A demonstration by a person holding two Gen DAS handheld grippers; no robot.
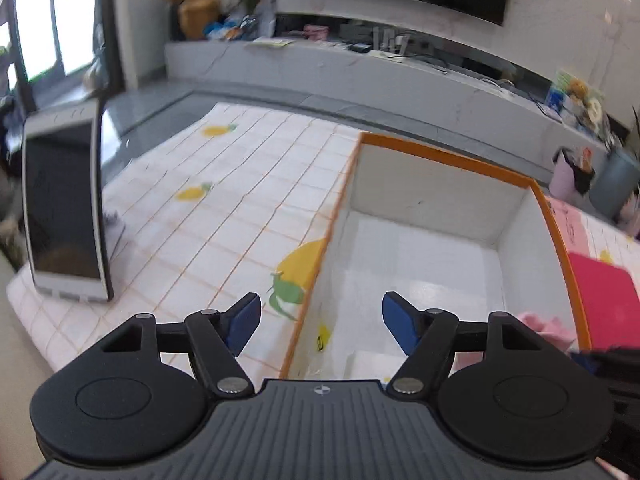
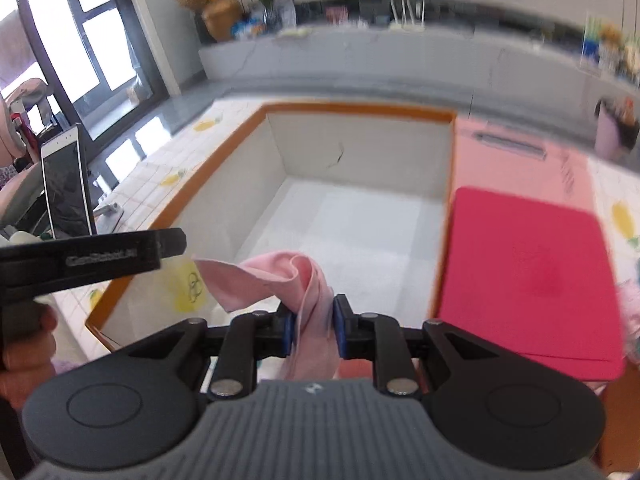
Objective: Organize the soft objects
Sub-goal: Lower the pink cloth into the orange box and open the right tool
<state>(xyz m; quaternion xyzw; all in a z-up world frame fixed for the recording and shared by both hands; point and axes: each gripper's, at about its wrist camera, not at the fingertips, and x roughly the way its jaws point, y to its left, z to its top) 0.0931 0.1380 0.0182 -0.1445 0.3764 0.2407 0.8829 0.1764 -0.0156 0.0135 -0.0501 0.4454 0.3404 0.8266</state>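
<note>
Right now the right gripper (image 2: 314, 326) is clenched on a pink cloth (image 2: 280, 280), its blue pads (image 2: 289, 330) pressing the fabric from both sides. The cloth bunches upward between the jaws, a loose flap spreading toward the left and another tail hanging down in front of the gripper body. It is held over the near edge of a white box with an orange rim (image 2: 352, 109) — the cloth is above the box's open interior and not resting on the floor of it. The box's inside is white, with a yellow patch low at its near left corner. To the right of the box lies a red mat (image 2: 528, 272), just beside the box wall, on a lighter pink sheet (image 2: 520, 160) that extends toward the far side. The left gripper (image 1: 322, 322) is released, its blue pads (image 1: 245, 320) spread wide apart with nothing between them; it points forward straddling the box's left wall, one finger over the tablecloth and the other over the box. In the right wrist view that same gripper enters from the left as a dark bar, with the person's hand (image 2: 28, 344) wrapped round its handle at the near left edge. A checked tablecloth with lemon prints (image 1: 224, 208) covers the table, and a phone (image 1: 64, 208) stands upright on a stand at the left, well apart from the box.
</note>
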